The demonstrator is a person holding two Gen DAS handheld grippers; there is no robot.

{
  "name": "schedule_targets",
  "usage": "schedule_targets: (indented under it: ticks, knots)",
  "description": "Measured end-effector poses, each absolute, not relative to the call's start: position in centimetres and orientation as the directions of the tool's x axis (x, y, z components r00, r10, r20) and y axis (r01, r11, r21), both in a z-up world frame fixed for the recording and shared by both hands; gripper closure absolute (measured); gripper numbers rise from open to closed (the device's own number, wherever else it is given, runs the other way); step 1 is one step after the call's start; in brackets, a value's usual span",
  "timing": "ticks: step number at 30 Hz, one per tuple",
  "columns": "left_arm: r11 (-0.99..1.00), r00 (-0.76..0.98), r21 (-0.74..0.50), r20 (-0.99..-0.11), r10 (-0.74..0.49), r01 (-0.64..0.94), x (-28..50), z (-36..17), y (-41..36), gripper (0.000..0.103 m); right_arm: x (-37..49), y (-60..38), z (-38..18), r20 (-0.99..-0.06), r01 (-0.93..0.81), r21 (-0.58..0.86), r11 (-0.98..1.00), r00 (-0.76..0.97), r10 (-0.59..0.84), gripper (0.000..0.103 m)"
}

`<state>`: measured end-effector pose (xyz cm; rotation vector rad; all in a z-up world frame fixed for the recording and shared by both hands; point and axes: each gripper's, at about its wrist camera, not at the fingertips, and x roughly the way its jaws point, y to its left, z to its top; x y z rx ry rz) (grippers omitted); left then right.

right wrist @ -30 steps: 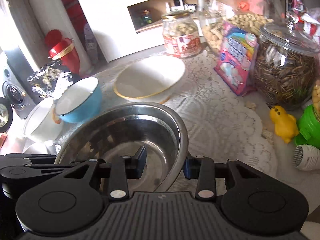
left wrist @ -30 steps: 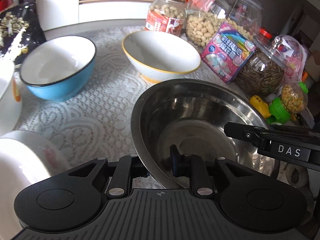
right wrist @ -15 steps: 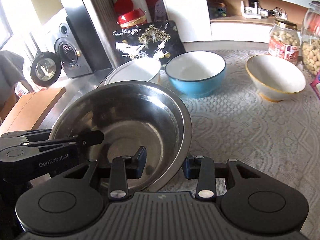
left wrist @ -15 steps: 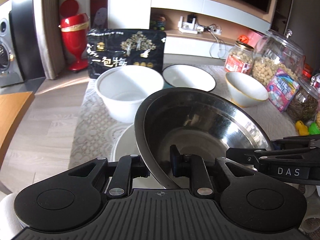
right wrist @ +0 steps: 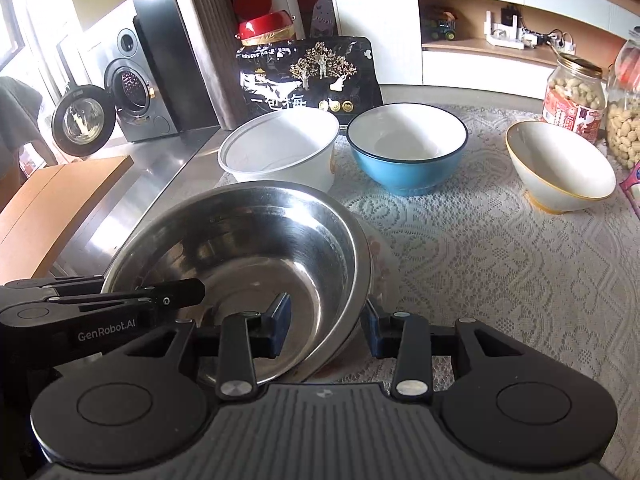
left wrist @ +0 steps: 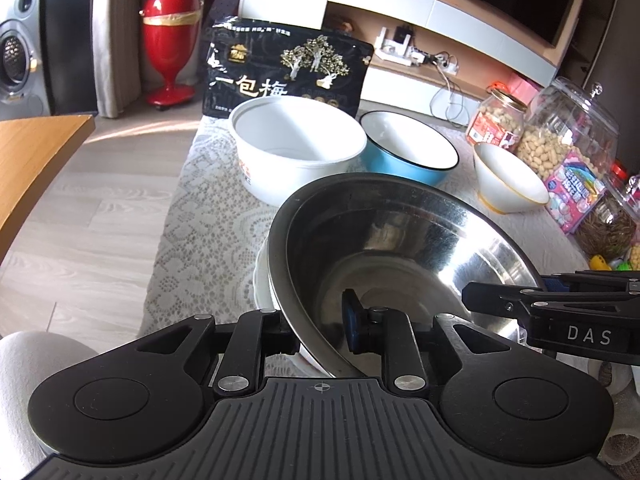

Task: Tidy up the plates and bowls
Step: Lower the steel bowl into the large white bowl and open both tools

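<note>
The steel bowl (left wrist: pixel 400 264) between both jaws now sits down over a white bowl (left wrist: pixel 264 280) (only its rim shows), no longer above the lace cloth (right wrist: pixel 500 248) near the jars.

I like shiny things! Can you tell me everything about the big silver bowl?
The silver bowl looks like polished steel, round and wide, empty, with a thin rolled rim that mirrors the room. It tilts a little and sits over a white dish on the lace tablecloth. The left gripper pinches its rim on one side; the right gripper straddles the opposite rim.
</note>
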<state>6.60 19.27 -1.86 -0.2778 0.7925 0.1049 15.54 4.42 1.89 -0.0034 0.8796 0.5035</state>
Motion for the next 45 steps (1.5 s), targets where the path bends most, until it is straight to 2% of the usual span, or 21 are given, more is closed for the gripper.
schedule_targets:
  ticks: [4, 11, 17, 19, 24, 27, 32, 39, 41, 43, 45]
  knots:
    - [0.942, 0.715, -0.262, -0.699, -0.034, -0.210, 5.8, -1.0, 20.1, 0.077, 15.3, 4.5, 2.2, -0.725, -0.427, 0.185, 0.885, 0.548, 0.417, 0.067]
    - [0.930, 0.718, -0.288, -0.695, -0.040, -0.228, 5.3, -0.6, 20.5, 0.074, 15.2, 4.9, 1.5, -0.733, -0.442, 0.179, 0.879, 0.537, 0.419, 0.071]
    - [0.893, 0.742, -0.396, -0.661, -0.114, -0.216, 5.9, -1.1, 21.4, 0.072, 16.4, 4.6, 0.5, -0.747, -0.405, 0.176, 0.897, 0.538, 0.390, 0.071]
    - [0.892, 0.729, -0.386, -0.677, -0.102, -0.234, 6.6, -1.5, 21.4, 0.076, 16.8, 4.7, 0.5, -0.743, -0.397, 0.167, 0.902, 0.551, 0.380, 0.071]
    - [0.885, 0.706, -0.373, -0.704, -0.076, -0.277, 7.5, -2.3, 21.3, 0.072, 18.1, 5.1, 0.1, -0.746, -0.377, 0.141, 0.915, 0.567, 0.349, 0.071]
    - [0.895, 0.716, -0.348, -0.696, -0.047, -0.280, 7.9, -2.0, 21.4, 0.074, 18.9, 5.3, 0.2, -0.740, -0.370, 0.125, 0.920, 0.583, 0.336, 0.071]
    - [0.899, 0.725, -0.330, -0.689, -0.019, -0.290, 7.6, -1.1, 22.0, 0.073, 18.9, 4.6, 0.6, -0.728, -0.366, 0.155, 0.918, 0.586, 0.356, 0.070]
    - [0.917, 0.698, -0.273, -0.716, 0.010, -0.293, 6.8, -1.0, 22.0, 0.077, 18.6, 3.9, -1.3, -0.772, -0.355, 0.191, 0.915, 0.521, 0.363, 0.070]
    - [0.909, 0.681, -0.302, -0.732, -0.030, -0.285, 7.0, -1.9, 22.0, 0.080, 18.3, 3.8, -1.7, -0.778, -0.361, 0.209, 0.909, 0.502, 0.378, 0.070]
    - [0.893, 0.669, -0.351, -0.739, -0.079, -0.282, 7.3, -2.6, 21.9, 0.074, 18.1, 3.5, -1.8, -0.775, -0.369, 0.234, 0.899, 0.487, 0.402, 0.070]
    - [0.894, 0.671, -0.350, -0.737, -0.078, -0.281, 7.5, -2.8, 21.7, 0.075, 18.1, 3.4, -1.8, -0.773, -0.376, 0.262, 0.889, 0.470, 0.427, 0.070]
